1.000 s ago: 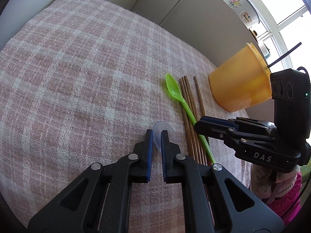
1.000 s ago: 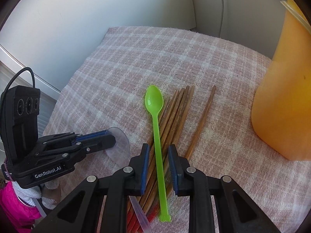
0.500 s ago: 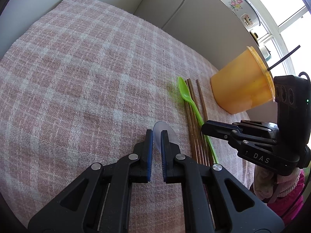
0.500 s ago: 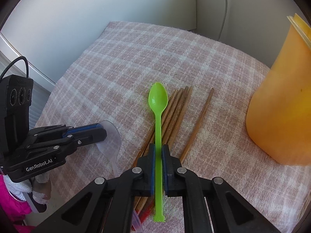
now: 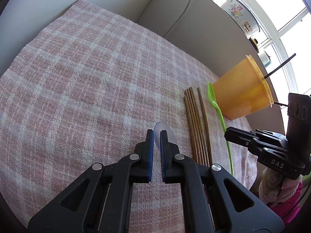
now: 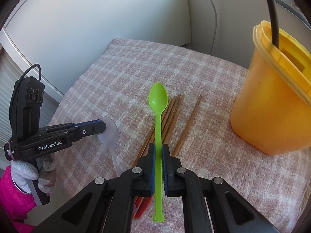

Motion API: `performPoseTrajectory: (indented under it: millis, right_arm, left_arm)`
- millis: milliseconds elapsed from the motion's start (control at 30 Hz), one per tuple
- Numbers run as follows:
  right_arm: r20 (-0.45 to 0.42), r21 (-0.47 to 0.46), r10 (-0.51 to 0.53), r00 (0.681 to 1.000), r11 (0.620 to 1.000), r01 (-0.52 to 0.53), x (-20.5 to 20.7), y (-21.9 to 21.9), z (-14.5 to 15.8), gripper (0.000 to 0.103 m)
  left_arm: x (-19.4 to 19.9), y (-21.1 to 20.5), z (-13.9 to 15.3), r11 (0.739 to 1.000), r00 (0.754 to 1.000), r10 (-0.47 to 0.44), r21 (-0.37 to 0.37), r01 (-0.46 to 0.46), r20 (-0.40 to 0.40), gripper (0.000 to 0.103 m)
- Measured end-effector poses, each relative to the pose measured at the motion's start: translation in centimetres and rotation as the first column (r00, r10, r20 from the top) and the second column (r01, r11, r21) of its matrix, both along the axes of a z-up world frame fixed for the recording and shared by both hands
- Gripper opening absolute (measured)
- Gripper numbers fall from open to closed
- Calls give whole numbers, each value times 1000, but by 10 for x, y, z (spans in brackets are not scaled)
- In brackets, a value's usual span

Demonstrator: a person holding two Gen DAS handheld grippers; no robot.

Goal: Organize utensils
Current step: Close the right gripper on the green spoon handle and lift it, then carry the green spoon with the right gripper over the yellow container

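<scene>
**Both grippers hold a spoon over the checked cloth**

The right gripper has its fingers clamped on the handle of the green spoon. The spoon points toward 12 o'clock in the right wrist view, bowl far from the jaws, handle end sticking out below them at 6 o'clock. It is clear of the cloth, above the bundle of wooden chopsticks, which lies on the pink checked cloth. One chopstick lies apart from the bundle, toward 3 o'clock.

The left gripper has its fingers closed on the clear spoon, pinching it at the bowl. In the right wrist view this spoon's handle hangs down toward 6 o'clock from the jaws, at about 9 o'clock from the green spoon.

The orange container stands on the cloth at 3 o'clock in the right wrist view, open at the top, with a dark stick leaning in it. A gloved hand with a pink sleeve holds the left gripper.
</scene>
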State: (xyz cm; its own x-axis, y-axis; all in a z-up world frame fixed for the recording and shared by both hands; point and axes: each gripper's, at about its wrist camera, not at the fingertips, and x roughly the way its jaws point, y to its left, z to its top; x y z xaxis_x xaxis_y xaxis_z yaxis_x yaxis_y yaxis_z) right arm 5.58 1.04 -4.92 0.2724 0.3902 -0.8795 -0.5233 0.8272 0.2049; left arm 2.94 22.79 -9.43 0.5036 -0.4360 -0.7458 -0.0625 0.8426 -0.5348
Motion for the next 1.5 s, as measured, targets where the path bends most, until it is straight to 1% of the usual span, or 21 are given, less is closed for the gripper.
performPoseTrajectory:
  millis: [300,533,633,700,767,800,833,1000,1067,1133,1167,1200,1233,1267,1333,1500]
  right_arm:
    - [69,37,-15,998,999,12,-18,-24,24,4]
    - [103,75,-44,994,997,36,-23,-41,40,4]
    - [110,83,-60,992,995,51,-27,-48,42,4]
    - [107,85,-69,992,995,60,-28,-52,42,4]
    - [100,87,-78,992,994,69,-30,-55,40,4]
    - [96,89,-81,992,993,72,-31,-57,40,4]
    - [94,90,-83,992,993,74,-30,-58,39,4]
    - [86,96,-92,992,992,84,-30,-59,35,4]
    - [86,98,-93,992,992,85,-30,-59,35,4]
    - [86,100,-93,992,991,84,-31,-59,36,4]
    - [87,100,-92,992,991,83,-31,-58,36,4]
    - [89,101,-93,992,991,84,-31,-58,37,4]
    - [90,102,-94,991,991,85,-31,-59,37,4]
    - [92,104,-96,991,991,86,-31,-59,38,4]
    - [96,106,-102,990,990,91,-32,-61,40,4]
    - [105,122,-127,986,986,114,-34,-70,44,4]
  left_arm:
    - [-10,9,25,1000,998,10,2,-10,64,2]
    - [-11,-2,48,1000,993,-17,17,15,120,1]
    - [-7,-6,49,998,993,-24,52,18,120,1]
    - [-2,-5,44,998,996,-15,59,10,89,1]
    - [4,-4,36,997,998,-18,74,14,53,8]
    - [7,-3,33,996,999,-19,84,16,35,24]
    - [9,-3,28,996,999,-25,85,24,19,38]
    - [14,-7,8,996,999,-49,79,51,-23,38]
    - [16,-8,-1,997,998,-57,55,59,-38,35]
    - [17,-13,-10,996,996,-74,53,77,-46,26]
    - [17,-15,-10,994,996,-83,65,84,-25,22]
    - [18,-17,-11,992,995,-94,80,96,-22,9]
    - [19,-18,-12,992,995,-101,73,102,-23,7]
    - [20,-18,-12,993,995,-102,56,103,-19,6]
    - [20,-19,-9,993,994,-107,48,107,-6,5]
    - [15,-21,12,995,994,-98,20,97,48,1]
